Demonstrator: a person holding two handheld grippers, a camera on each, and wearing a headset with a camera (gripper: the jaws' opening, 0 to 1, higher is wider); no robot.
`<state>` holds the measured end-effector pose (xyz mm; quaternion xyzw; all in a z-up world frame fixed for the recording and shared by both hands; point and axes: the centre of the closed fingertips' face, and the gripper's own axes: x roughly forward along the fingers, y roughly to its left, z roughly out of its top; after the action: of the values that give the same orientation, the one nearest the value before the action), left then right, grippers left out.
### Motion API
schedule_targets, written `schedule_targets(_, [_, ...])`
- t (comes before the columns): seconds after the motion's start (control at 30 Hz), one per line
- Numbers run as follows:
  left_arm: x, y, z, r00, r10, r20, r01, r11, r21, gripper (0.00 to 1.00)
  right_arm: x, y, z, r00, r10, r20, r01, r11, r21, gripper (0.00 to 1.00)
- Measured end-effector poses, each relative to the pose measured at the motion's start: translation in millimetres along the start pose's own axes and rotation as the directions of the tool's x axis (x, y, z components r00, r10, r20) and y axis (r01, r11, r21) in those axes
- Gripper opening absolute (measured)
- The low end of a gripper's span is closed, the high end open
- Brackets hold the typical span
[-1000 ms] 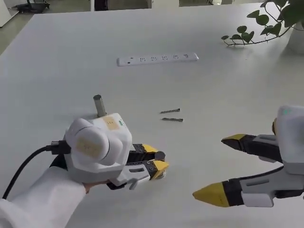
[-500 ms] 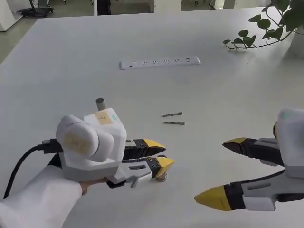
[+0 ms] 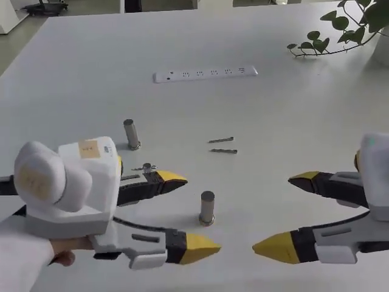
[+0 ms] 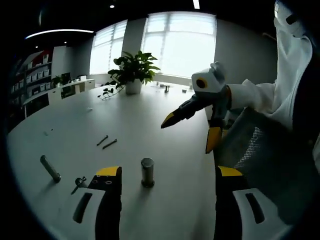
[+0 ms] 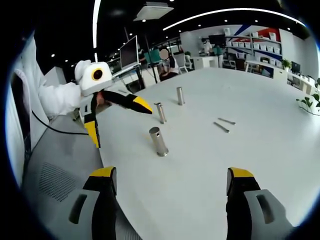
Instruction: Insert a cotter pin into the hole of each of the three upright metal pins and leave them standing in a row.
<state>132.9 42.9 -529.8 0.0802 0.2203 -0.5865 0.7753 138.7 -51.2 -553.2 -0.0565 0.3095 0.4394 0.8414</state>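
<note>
A short upright metal pin [image 3: 207,208] stands free on the white table [image 3: 273,109], just beyond the tips of my open left gripper [image 3: 188,213]. In the left gripper view this pin [image 4: 147,172] stands ahead between the jaws, touching neither. A second upright pin [image 3: 130,134] stands further back on the left. A third pin [image 3: 146,166], with a cotter pin through its top, peeks out behind the left gripper. Two loose cotter pins [image 3: 222,145] lie side by side mid-table. My right gripper [image 3: 281,213] hovers open at the right, holding nothing.
A white power strip [image 3: 205,73] lies across the far middle of the table. A trailing green plant [image 3: 331,33] reaches in at the far right corner. A black cable runs from the left gripper off the left edge.
The left gripper was shut on the near pin; it has opened and drawn back to the left, leaving the pin standing upright. The right gripper has stayed put.
</note>
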Motion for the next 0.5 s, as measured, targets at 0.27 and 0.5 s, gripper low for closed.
schedule_targets(0.27, [-15.0,-10.2,-27.5,0.9974,0.035,-0.063,-0.037,0.999,-0.025,0.99,1.3,-1.1,-0.2,0.9997,0.005,-0.026,-0.006,1.000,-0.010,0.88])
schedule_targets(0.5, [-23.9,-14.1,-36.6,0.9951,0.074,-0.066,-0.079,0.994,-0.071,0.99,-0.4,-8.8,5.3,0.9985,0.003,-0.055,-0.005,0.999,-0.039,0.87])
